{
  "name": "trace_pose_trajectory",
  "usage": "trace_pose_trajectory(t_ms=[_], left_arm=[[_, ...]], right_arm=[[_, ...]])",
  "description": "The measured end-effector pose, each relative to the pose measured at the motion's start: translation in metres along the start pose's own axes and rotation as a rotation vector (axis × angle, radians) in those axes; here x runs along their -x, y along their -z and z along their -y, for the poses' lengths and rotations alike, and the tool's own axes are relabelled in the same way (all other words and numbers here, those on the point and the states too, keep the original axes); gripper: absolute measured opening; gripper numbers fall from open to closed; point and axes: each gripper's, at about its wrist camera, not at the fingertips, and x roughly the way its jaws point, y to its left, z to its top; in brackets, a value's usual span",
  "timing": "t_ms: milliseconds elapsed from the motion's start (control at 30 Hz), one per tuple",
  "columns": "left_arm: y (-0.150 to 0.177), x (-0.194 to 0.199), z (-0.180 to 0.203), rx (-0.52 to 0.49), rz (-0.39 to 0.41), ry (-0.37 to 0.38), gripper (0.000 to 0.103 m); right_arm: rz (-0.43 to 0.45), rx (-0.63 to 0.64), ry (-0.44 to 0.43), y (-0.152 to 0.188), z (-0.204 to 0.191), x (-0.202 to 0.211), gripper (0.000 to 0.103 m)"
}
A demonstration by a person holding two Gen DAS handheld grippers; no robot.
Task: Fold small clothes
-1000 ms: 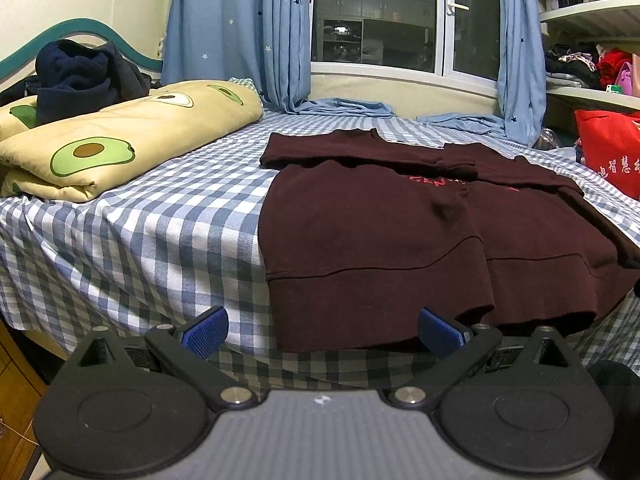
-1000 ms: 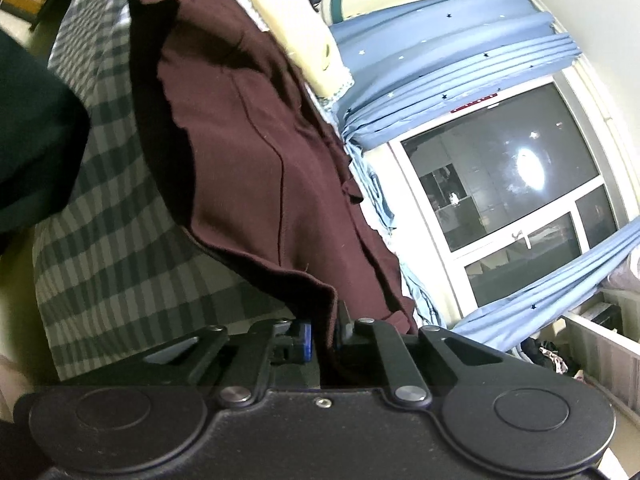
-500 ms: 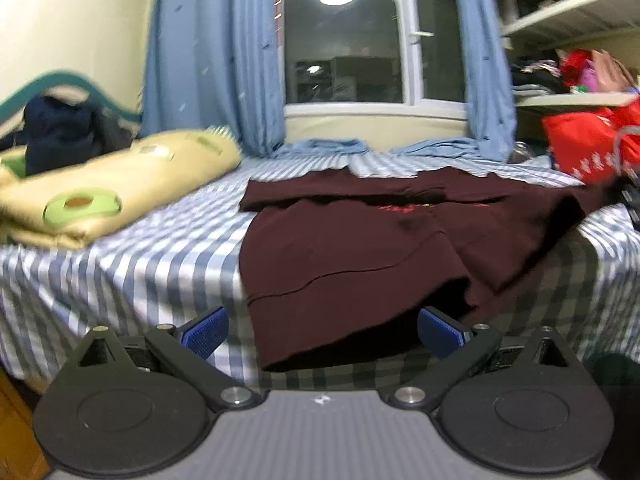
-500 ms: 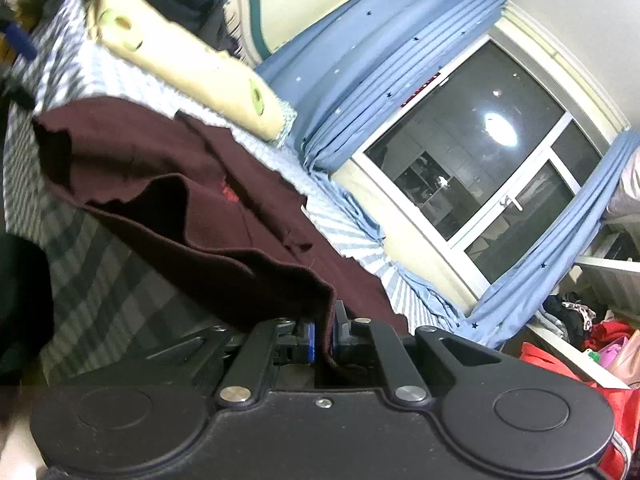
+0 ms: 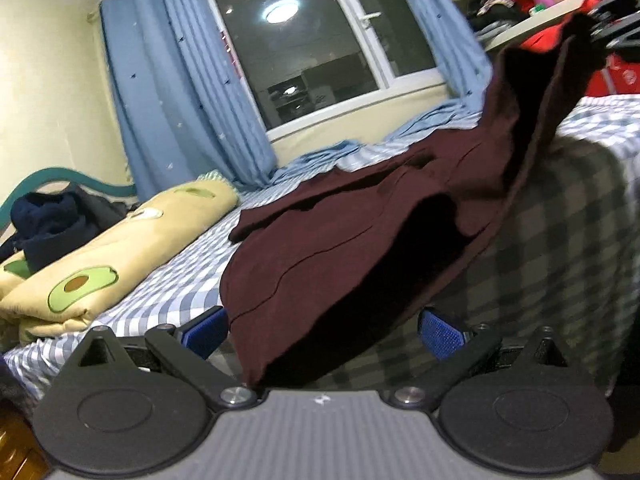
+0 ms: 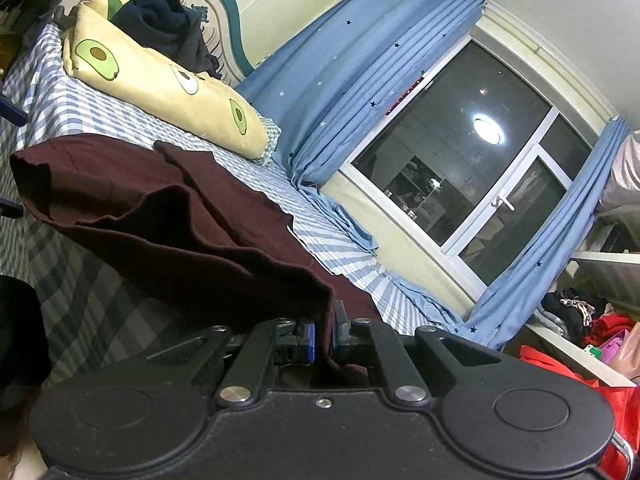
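A dark maroon sweatshirt lies on the blue-and-white checked bed, its right hem corner pulled up off the sheet toward the upper right. My right gripper is shut on that raised hem corner of the maroon sweatshirt, the cloth pinched between its blue pads. My left gripper stands open at the bed's near edge. Its blue pads sit either side of the lower left hem corner, which hangs between them without being pressed. The right gripper's black body shows at the top right of the left wrist view.
A yellow avocado-print quilt with dark clothes piled on it lies at the head of the bed, left. Blue curtains and a dark window stand behind. Shelves with clothes and a red bag are on the right.
My right gripper has risen with the hem corner, lifting the sweatshirt's right side off the bed. My left gripper has rolled and moved in until the left hem corner lies between its open pads.
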Motion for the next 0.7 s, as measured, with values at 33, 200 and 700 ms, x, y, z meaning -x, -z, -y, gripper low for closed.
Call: trace_pose_trajectory(t_ms=[33,200,700], left_arm=[[0.0,-0.006,-0.001,0.011,-0.01,-0.004,0.102],[0.003,-0.019,0.001,-0.01,0.003,-0.055,0.099],[-0.002,0.001,0.019,-0.167,0.167,-0.127,0.011]], right_arm=[[0.0,-0.004,0.001,0.001,-0.001,0.0,0.006],[-0.001,-0.011,0.011,0.001,-0.003,-0.002,0.006],[-0.016,-0.079,0.09,0.017,-0.015,0.004,0.006]])
